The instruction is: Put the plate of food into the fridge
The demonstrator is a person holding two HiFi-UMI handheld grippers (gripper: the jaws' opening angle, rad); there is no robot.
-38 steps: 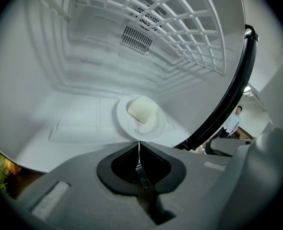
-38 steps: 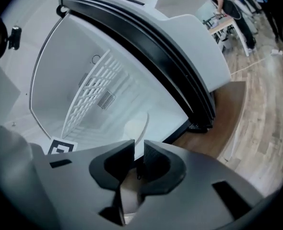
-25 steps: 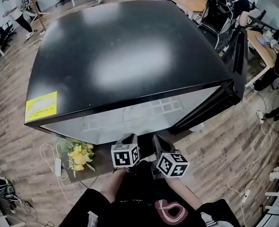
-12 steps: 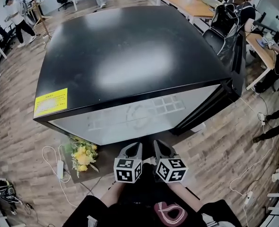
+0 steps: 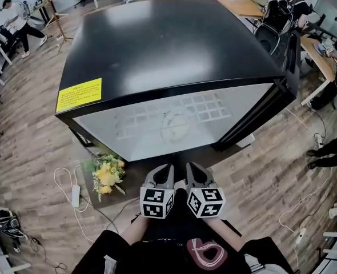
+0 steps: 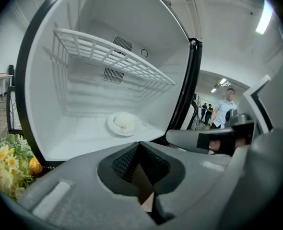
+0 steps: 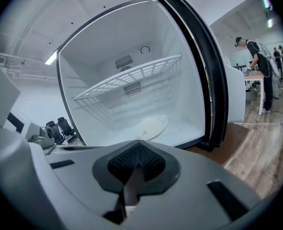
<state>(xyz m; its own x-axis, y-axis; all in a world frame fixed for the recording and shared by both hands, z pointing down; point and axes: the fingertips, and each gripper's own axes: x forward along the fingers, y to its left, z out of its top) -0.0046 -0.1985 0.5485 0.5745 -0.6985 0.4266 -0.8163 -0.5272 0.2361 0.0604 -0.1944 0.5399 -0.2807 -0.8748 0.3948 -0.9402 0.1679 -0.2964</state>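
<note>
The fridge point(image 5: 168, 44) is a low black box whose door point(image 5: 257, 121) stands open to the right. Inside, the white plate point(image 6: 123, 124) with a pale lump of food point(image 6: 124, 120) rests on the fridge floor, below the wire shelf point(image 6: 112, 56). In the right gripper view the plate point(image 7: 152, 126) lies in the same spot. My left gripper point(image 5: 161, 174) and right gripper point(image 5: 192, 172) hang side by side in front of the fridge, near my body. Both are shut with nothing between the jaws. The left gripper point(image 6: 139, 147) and right gripper point(image 7: 137, 150) point at the open compartment, well short of the plate.
A bunch of yellow flowers point(image 5: 105, 176) lies on the wooden floor at the fridge's left front corner, with white cables and a power strip point(image 5: 74, 196) beside it. The open door's edge point(image 7: 211, 80) frames the compartment's right side. People and desks stand farther off.
The head view has shifted, so the fridge now sits more to the right and its white front shows more. Both grippers have drawn a little closer together and lower in view.
</note>
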